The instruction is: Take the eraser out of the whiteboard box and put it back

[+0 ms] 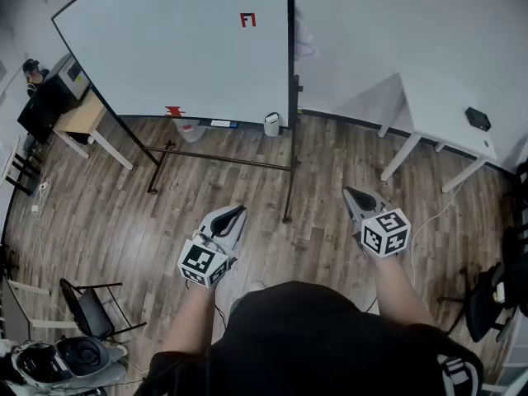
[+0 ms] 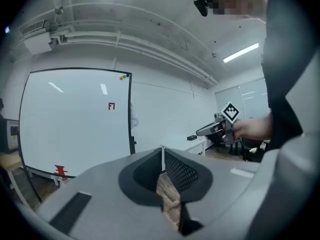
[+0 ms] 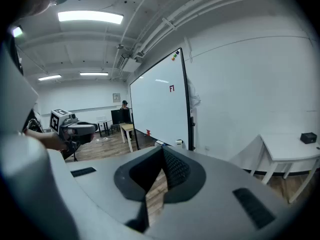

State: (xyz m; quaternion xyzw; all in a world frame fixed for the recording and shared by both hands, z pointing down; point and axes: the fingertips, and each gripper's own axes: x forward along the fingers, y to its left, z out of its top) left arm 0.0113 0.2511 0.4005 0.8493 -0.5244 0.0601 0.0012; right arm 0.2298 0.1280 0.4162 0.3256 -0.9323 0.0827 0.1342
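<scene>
Eraser unseen from here; I judge it light, so I'd pinch its long sides. Left gripper [image 1: 240,209] and right gripper [image 1: 351,193] fingers closed, empty.

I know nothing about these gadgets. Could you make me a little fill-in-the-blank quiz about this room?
The left tool and right tool are both ___ and empty.
The floor is made of ___.
The small box on the table is ___.
The mark on the whiteboard is ___.
Missing words: shut, wood, black, red.
</scene>
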